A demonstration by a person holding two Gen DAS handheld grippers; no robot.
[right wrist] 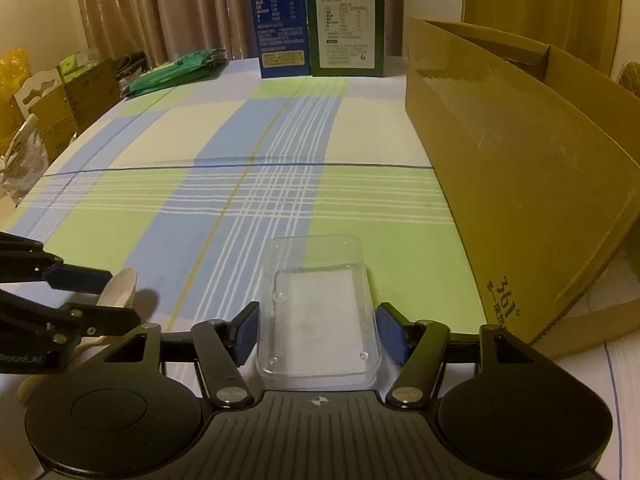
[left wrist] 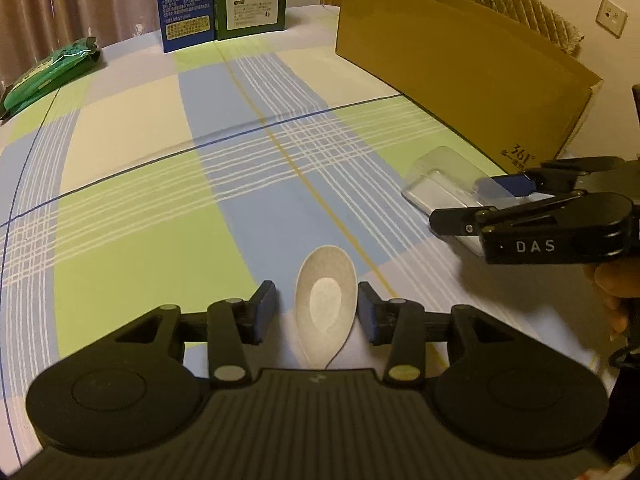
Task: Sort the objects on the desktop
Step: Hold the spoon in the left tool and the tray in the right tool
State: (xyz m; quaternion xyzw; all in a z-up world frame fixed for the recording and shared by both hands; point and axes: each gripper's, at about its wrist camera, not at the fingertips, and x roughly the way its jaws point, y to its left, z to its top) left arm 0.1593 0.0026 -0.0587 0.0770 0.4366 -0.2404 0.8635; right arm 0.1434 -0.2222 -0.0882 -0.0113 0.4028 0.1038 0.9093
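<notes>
A pale ceramic soup spoon (left wrist: 326,308) lies bowl-up on the checked tablecloth (left wrist: 160,200) between the fingers of my left gripper (left wrist: 318,312). The jaws stand open, with a clear gap on the left and the right pad close beside the bowl. A clear plastic box (right wrist: 320,312) rests flat on the cloth between the blue pads of my right gripper (right wrist: 318,332), which flank its sides without visibly pressing. From the left wrist the right gripper (left wrist: 472,204) shows at the right around the clear box (left wrist: 436,184). The right wrist view has the left gripper (right wrist: 120,298) and the spoon (right wrist: 120,286) at lower left.
A large open cardboard box (right wrist: 520,180) stands along the table's right side. A blue carton (right wrist: 280,20) and a green carton (right wrist: 346,20) stand upright at the far edge. Green packets (right wrist: 176,70) lie at the far left. Boxes and bags crowd the floor beyond the left edge.
</notes>
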